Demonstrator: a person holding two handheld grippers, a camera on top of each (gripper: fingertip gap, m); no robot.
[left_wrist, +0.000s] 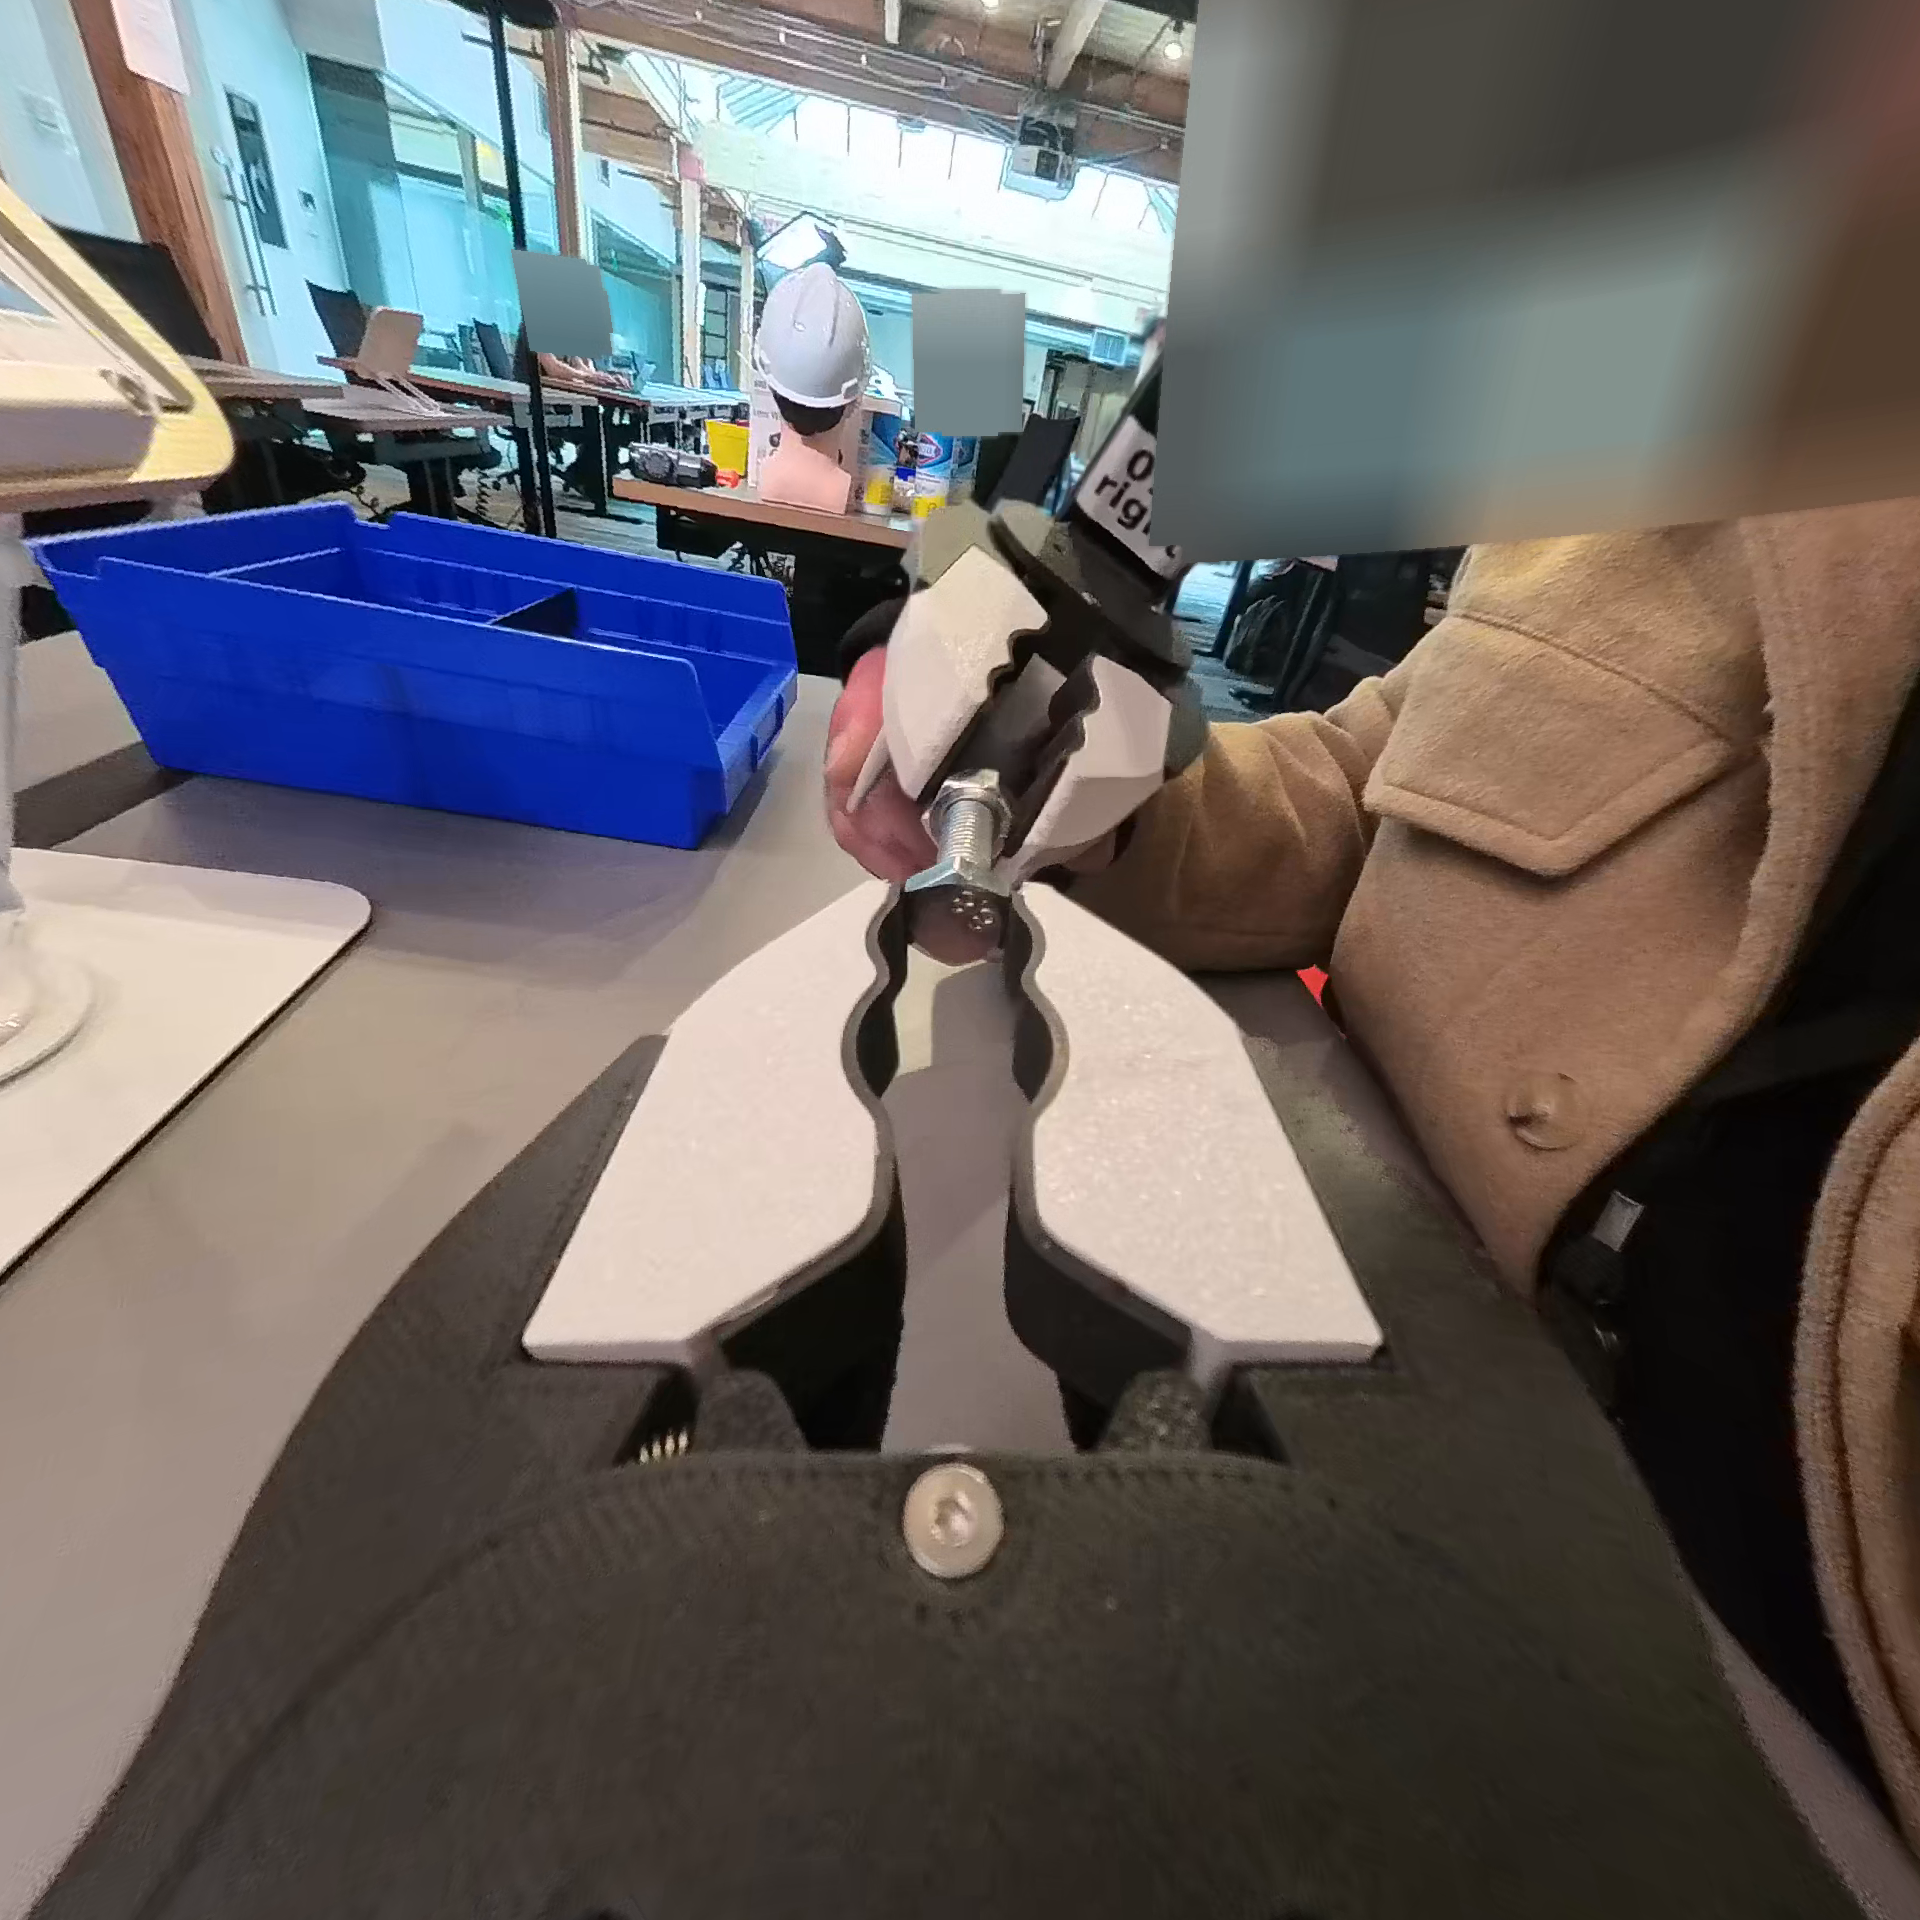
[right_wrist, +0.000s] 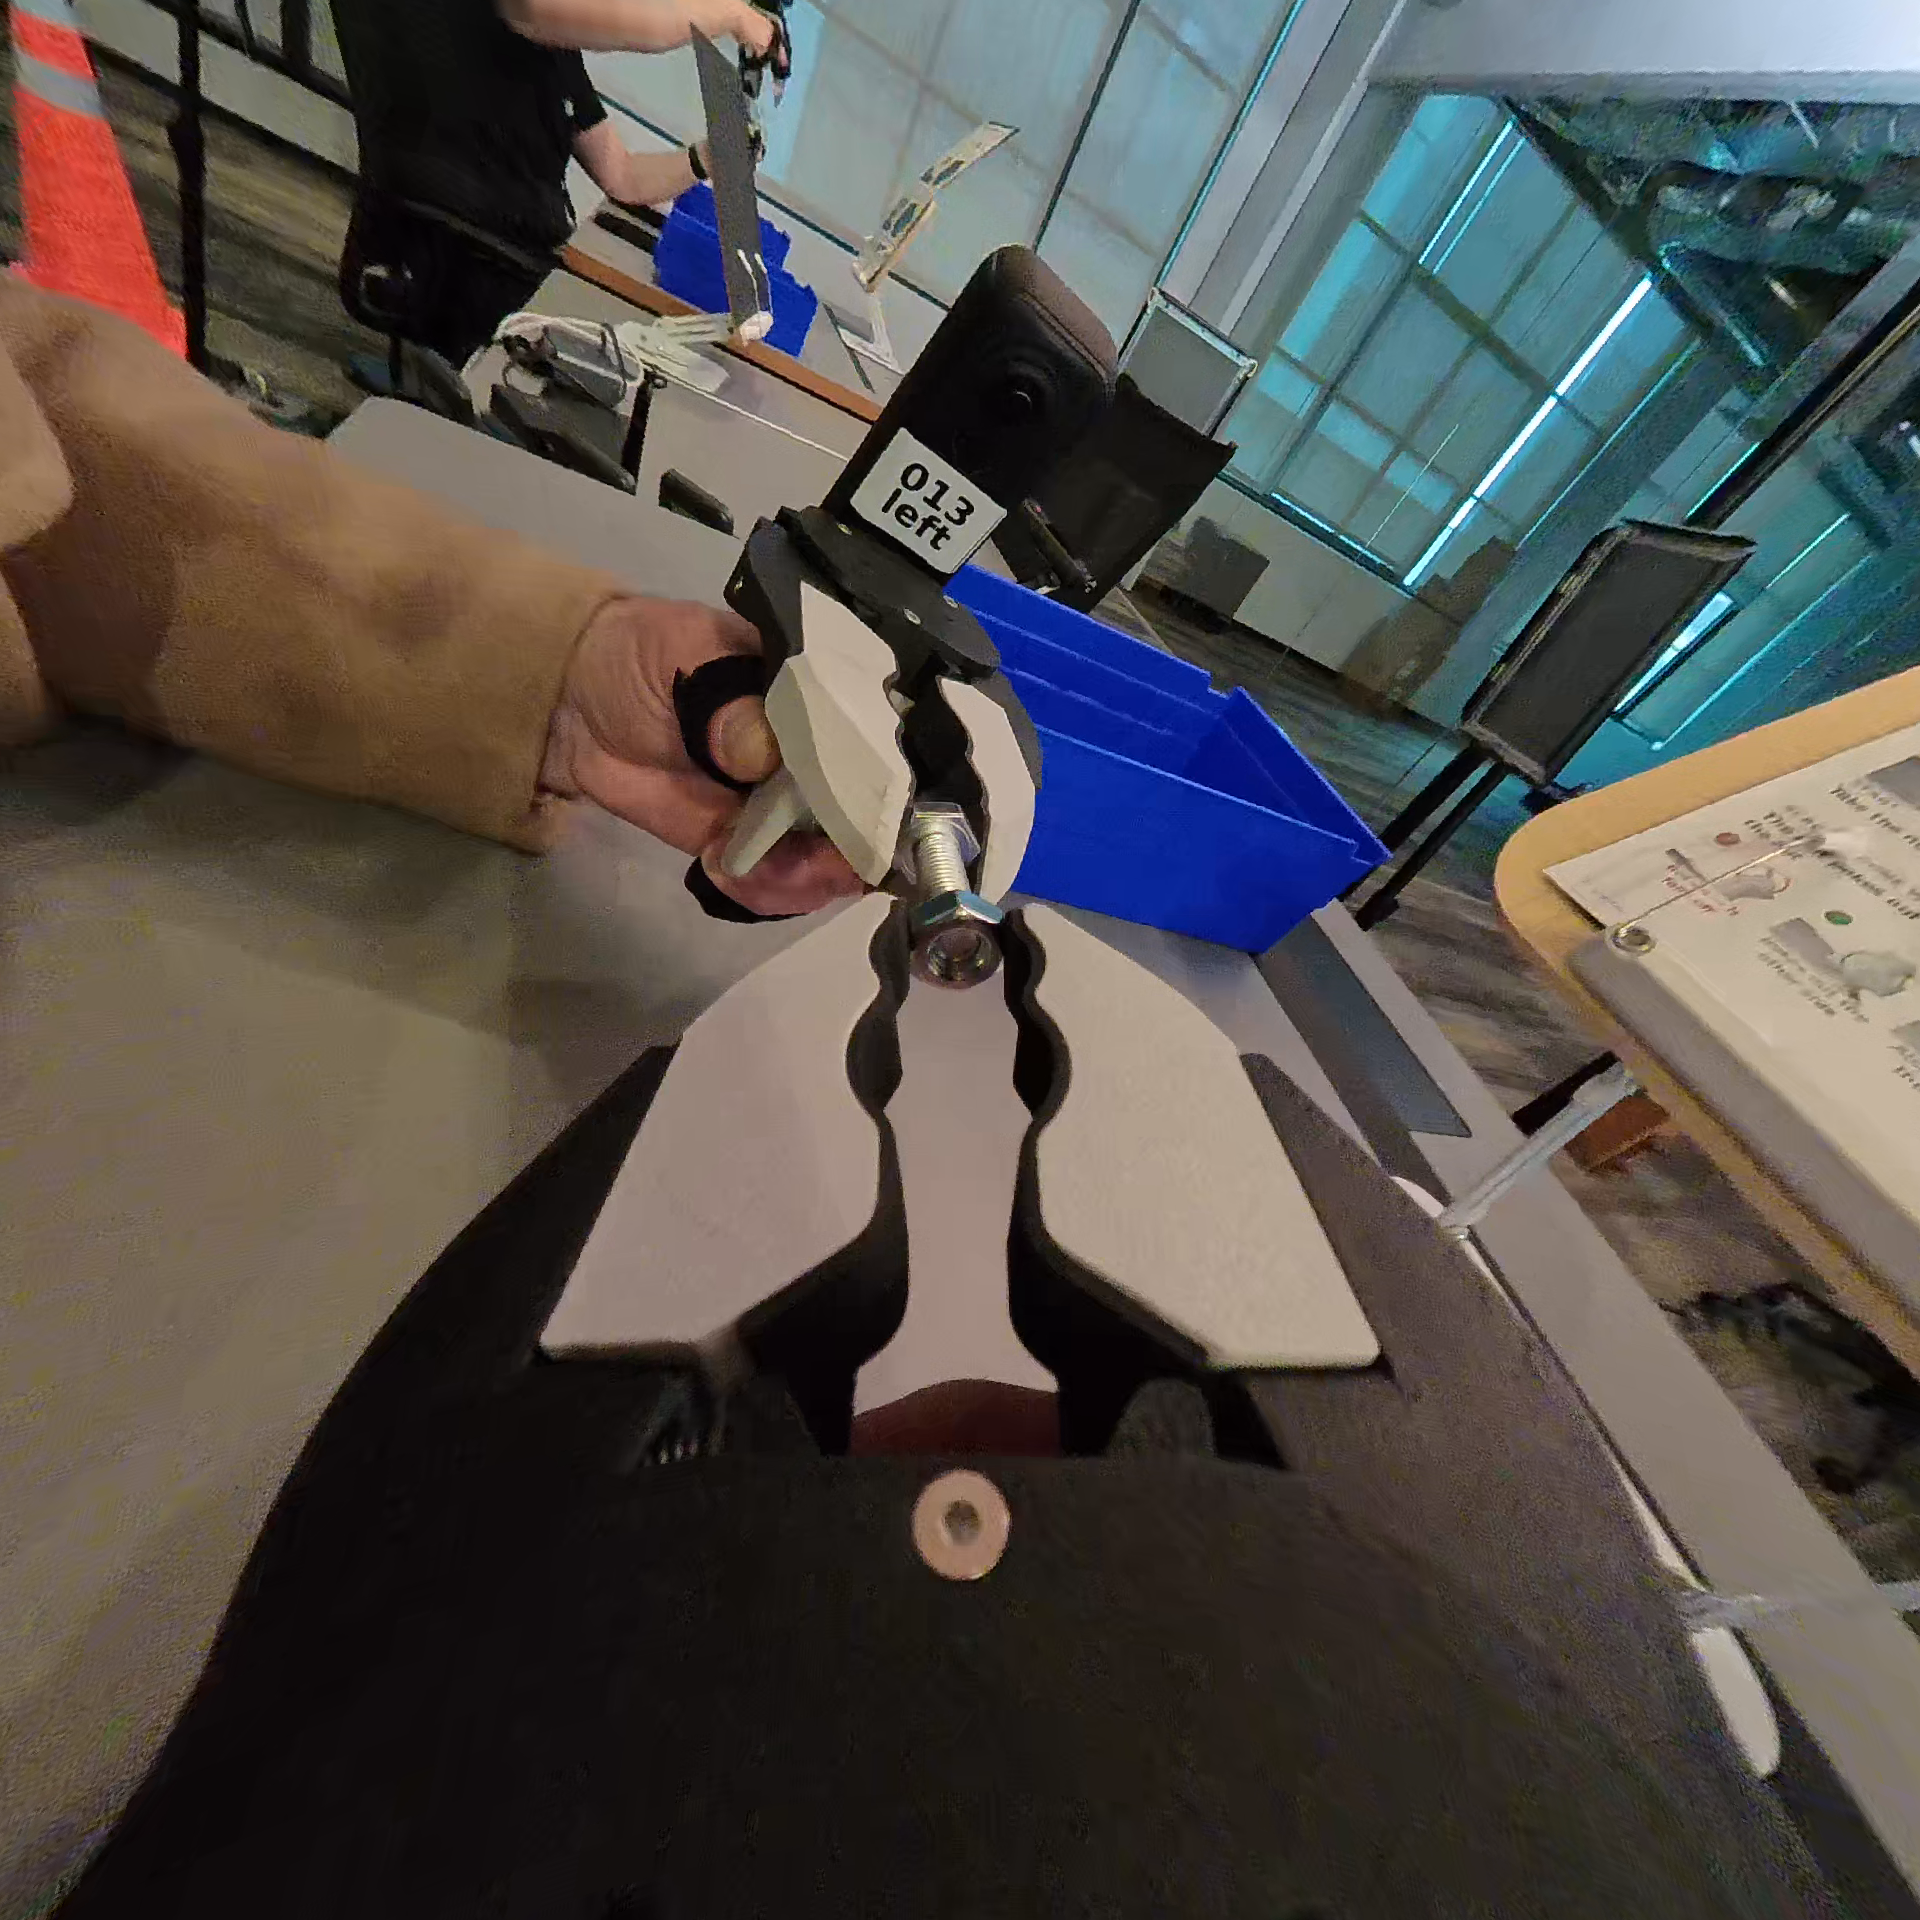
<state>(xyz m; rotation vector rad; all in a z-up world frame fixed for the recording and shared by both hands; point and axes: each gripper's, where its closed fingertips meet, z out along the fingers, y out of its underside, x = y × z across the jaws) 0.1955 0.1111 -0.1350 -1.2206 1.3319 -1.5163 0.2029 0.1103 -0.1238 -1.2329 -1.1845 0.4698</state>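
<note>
A silver bolt (left_wrist: 964, 844) with a hex nut (left_wrist: 972, 802) on its thread is held in the air between both grippers, above the grey table (left_wrist: 436, 1122). My left gripper (left_wrist: 956, 920) is shut on the bolt's hex head. My right gripper (right_wrist: 954, 948) is shut on the nut (right_wrist: 956, 951) at the other end of the thread (right_wrist: 935, 875). The two grippers point at each other, tip to tip. The right gripper (left_wrist: 987, 795) shows in the left wrist view, and the left gripper (right_wrist: 935, 831) in the right wrist view, each held by a hand.
A blue plastic bin (left_wrist: 416, 665) with dividers stands on the table beyond the grippers; it also shows in the right wrist view (right_wrist: 1164, 790). A white stand base (left_wrist: 156, 987) is at the left. An instruction board (right_wrist: 1766, 914) is at the right. A tan-coated sleeve (left_wrist: 1507, 831) is close by. My left and right fingertips are right by each other.
</note>
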